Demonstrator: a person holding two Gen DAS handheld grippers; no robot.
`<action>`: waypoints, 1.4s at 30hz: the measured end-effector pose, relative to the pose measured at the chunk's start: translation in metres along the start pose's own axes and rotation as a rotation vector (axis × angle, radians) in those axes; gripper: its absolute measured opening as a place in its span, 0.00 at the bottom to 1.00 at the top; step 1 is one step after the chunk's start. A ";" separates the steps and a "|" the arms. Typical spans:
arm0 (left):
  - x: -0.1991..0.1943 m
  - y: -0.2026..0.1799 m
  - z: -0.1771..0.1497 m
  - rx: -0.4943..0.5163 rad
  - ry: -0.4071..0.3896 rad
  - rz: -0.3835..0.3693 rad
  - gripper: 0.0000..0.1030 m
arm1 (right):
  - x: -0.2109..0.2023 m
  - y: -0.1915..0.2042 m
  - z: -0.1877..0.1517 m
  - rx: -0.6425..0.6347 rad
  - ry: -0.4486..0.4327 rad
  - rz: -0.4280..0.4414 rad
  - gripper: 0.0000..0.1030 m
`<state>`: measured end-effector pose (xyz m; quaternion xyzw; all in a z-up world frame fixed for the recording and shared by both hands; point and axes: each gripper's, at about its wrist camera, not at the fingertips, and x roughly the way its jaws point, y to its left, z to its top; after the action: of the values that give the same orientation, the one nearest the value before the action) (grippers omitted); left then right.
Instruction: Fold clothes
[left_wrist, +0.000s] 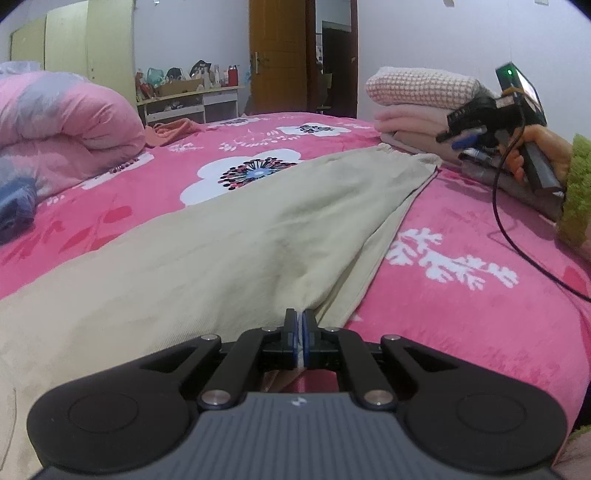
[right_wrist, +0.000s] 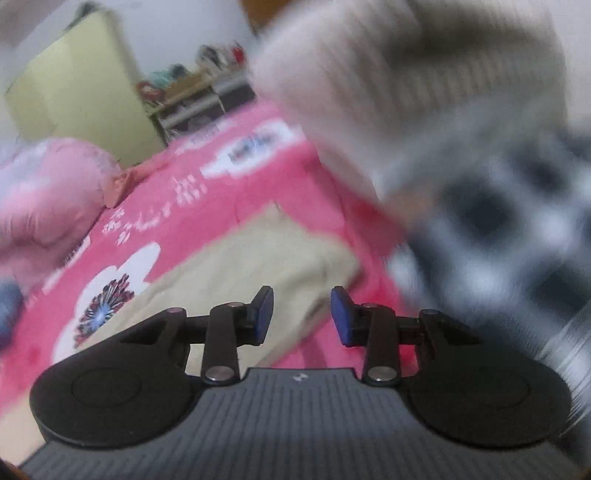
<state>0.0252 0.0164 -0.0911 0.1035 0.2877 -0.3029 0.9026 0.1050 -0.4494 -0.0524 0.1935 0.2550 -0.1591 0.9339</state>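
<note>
**Mia:** Where is the thing to fold?

**Ben:** The beige cloth (left_wrist: 229, 236) lies spread out long on the pink bed cover (left_wrist: 461, 221). One end is at the near edge of the bed. The far end has a gathered hem (left_wrist: 388, 147), and it reaches toward the pile of folded clothes (left_wrist: 417, 107) by the right edge of the bed.

**Mia:** Is it heavy?

**Ben:** It looks soft and light. It sags and makes little creases where it is pulled. It will not stay stiff, so it should flop over when lifted. The bed cover is fuzzy, so the cloth may drag on it a bit.

**Mia:** Who has hold of it?

**Ben:** The left tool (left_wrist: 300, 325) is pinched tight on the near edge of the cloth. Its two fingers are pressed together with cloth between them.

**Mia:** And the other one?

**Ben:** The right tool (right_wrist: 302, 317) is wide apart and holds nothing. It is up over the bed by the folded pile, and its view is blurry. A hand (left_wrist: 535, 151) holds it.

**Mia:** Where is a good place to grab?

**Ben:** On an edge or a corner, like the gathered hem. Grabbing in the middle would just bunch it up.
</note>
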 end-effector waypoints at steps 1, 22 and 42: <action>0.000 0.002 0.000 -0.014 -0.002 -0.008 0.05 | 0.001 0.008 0.006 -0.046 -0.012 0.004 0.32; 0.003 0.022 -0.015 -0.140 -0.065 -0.111 0.11 | 0.168 0.052 0.053 -0.326 0.276 0.026 0.18; 0.004 0.032 -0.015 -0.186 -0.061 -0.163 0.17 | 0.127 0.026 0.038 -0.495 0.310 -0.036 0.00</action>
<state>0.0404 0.0451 -0.1058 -0.0138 0.2946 -0.3503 0.8890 0.2349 -0.4683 -0.0835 -0.0229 0.4290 -0.0771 0.8997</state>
